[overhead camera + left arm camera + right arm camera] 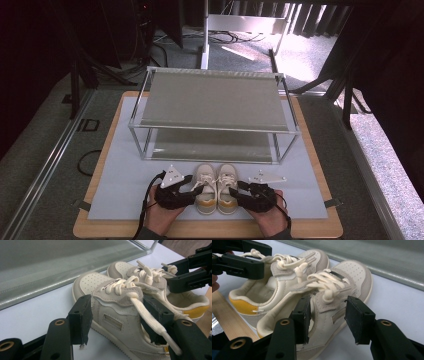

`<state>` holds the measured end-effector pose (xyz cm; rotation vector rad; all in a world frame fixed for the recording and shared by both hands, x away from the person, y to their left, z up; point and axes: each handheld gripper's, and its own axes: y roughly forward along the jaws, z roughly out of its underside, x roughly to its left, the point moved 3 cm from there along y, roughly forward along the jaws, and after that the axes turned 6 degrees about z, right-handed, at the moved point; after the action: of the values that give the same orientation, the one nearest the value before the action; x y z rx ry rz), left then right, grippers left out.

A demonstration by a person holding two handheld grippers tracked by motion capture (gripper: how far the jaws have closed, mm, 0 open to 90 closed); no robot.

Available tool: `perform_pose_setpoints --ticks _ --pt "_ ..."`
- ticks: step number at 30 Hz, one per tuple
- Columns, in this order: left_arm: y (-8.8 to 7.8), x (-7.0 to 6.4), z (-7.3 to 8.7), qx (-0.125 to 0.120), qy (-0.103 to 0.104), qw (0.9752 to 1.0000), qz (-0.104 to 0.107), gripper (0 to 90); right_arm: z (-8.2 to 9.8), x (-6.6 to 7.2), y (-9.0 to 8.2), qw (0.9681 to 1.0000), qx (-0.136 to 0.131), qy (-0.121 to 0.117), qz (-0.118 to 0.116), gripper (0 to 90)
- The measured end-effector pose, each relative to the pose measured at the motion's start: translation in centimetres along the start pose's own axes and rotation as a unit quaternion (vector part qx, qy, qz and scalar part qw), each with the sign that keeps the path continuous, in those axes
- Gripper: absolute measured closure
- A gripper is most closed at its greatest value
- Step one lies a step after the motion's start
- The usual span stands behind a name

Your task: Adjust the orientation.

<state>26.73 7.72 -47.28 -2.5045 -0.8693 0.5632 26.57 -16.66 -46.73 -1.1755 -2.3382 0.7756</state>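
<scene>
Two small cream sneakers with yellow heels stand side by side on the white mat, toes toward the rack: the left shoe (206,192) and the right shoe (228,192). My left gripper (192,189) comes at the left shoe (112,310) from its outer side. Its jaws straddle the shoe's side wall, one pad outside and one over the lace inside, without a clear squeeze. My right gripper (243,189) straddles the outer wall of the right shoe (334,287) the same way. A narrow gap shows beside its outer pad. Each gripper view also shows the other gripper, the right one (172,273) and the left one (265,261).
A two-tier metal shoe rack (212,100) with grey mesh shelves stands just behind the shoes. The white mat (125,175) lies on a wooden board (100,230). A person's hands hold both grippers at the board's near edge. Cables and stands fill the dark floor beyond.
</scene>
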Motion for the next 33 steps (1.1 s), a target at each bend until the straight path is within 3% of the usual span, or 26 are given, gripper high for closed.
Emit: perform_pose_setpoints --ticks 5,6,13,23,33 --pt "0.3 0.2 0.2 0.007 -0.009 0.9999 0.004 43.1 0.1 0.0 0.1 1.0 0.007 0.006 0.0 54.2" --pt "0.5 0.3 0.5 0.006 -0.023 0.9996 0.015 43.1 0.1 0.0 0.1 0.9999 0.009 0.007 0.0 53.4" --pt "1.1 0.1 0.6 0.016 -0.028 0.999 0.03 46.0 0.2 0.0 0.3 0.9998 0.017 0.008 0.0 53.7" --pt "1.3 -0.2 0.6 0.018 -0.031 0.9993 0.013 49.0 0.3 0.0 0.4 0.9994 0.023 0.024 -0.005 57.9" --pt "1.2 0.1 0.5 0.014 -0.056 0.9979 0.029 53.4 0.4 0.0 0.3 0.9993 0.011 0.033 -0.017 65.3"
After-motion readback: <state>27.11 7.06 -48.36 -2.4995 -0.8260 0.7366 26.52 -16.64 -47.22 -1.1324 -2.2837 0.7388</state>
